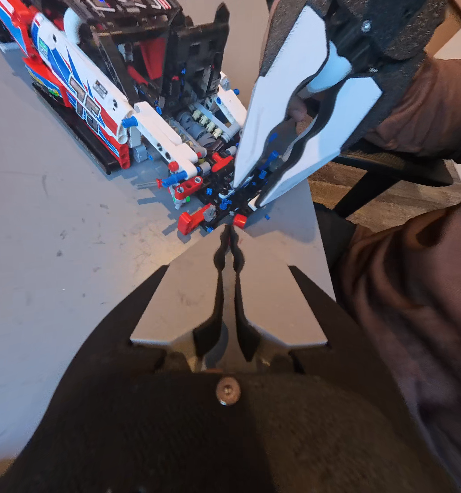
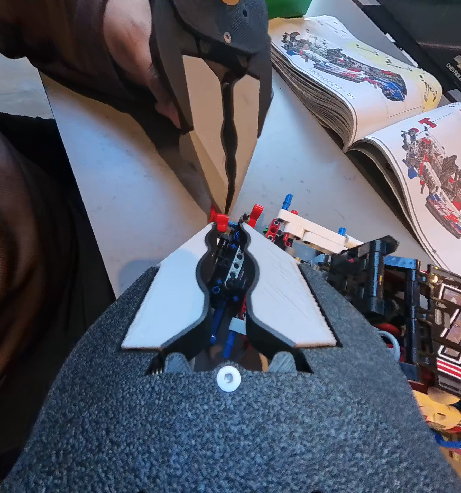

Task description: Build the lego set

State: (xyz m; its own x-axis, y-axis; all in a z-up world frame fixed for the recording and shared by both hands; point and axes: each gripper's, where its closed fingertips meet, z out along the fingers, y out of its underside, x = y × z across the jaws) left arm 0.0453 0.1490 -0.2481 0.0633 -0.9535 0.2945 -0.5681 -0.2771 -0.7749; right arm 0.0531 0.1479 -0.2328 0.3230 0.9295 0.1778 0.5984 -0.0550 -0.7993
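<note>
the lego race car (image 1: 90, 88) runs off the top and left edges of the left wrist view, its front end unseen. the right gripper (image 1: 248, 193) covers part of the black chassis frame (image 1: 224, 192); whether its tips press on the frame cannot be told. the left gripper (image 2: 225, 210) hides part of a small red piece (image 2: 220, 220). the open instruction booklet (image 2: 371, 88) is cut by the right edge.

Half-built red, white, blue lego car (image 1: 96, 88) flat on grey table (image 1: 50, 226)
</note>
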